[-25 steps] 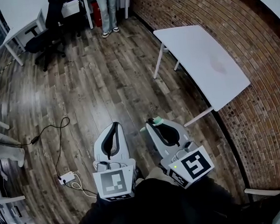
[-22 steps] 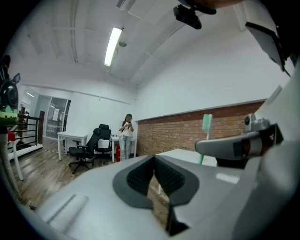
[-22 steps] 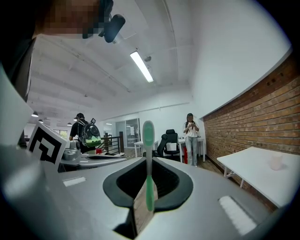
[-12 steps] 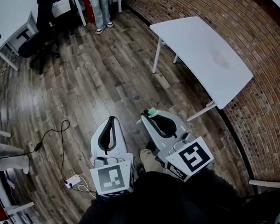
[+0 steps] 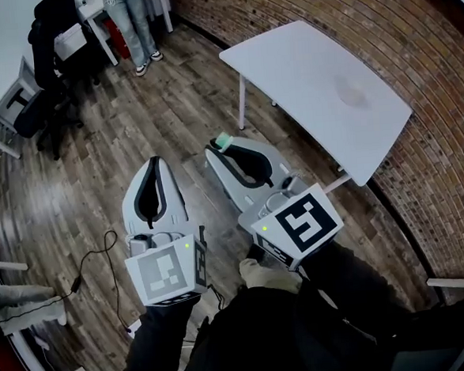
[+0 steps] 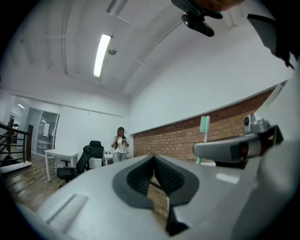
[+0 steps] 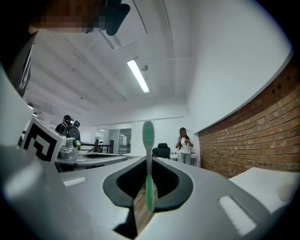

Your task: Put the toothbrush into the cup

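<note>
A green-and-white toothbrush (image 7: 148,140) stands upright between the jaws of my right gripper (image 7: 148,161), which is shut on it; its bristle end points up. In the head view the toothbrush (image 5: 223,142) pokes out at the tip of the right gripper (image 5: 218,148), just short of the white table (image 5: 319,71). My left gripper (image 5: 153,162) hangs beside it on the left, over the wood floor, jaws shut with nothing in them. From the left gripper (image 6: 153,159) view, the toothbrush (image 6: 204,126) shows to the right. No cup can be made out; only a faint round mark (image 5: 352,93) shows on the table.
A brick wall (image 5: 412,41) runs behind the white table. A black office chair (image 5: 44,43) and a standing person (image 5: 129,21) are at the far end of the room. A cable (image 5: 110,249) lies on the floor at the left.
Both grippers have moved forward and a little up, together, toward the white table. The table's near corner now lies right of the right gripper. The toothbrush stays gripped.
</note>
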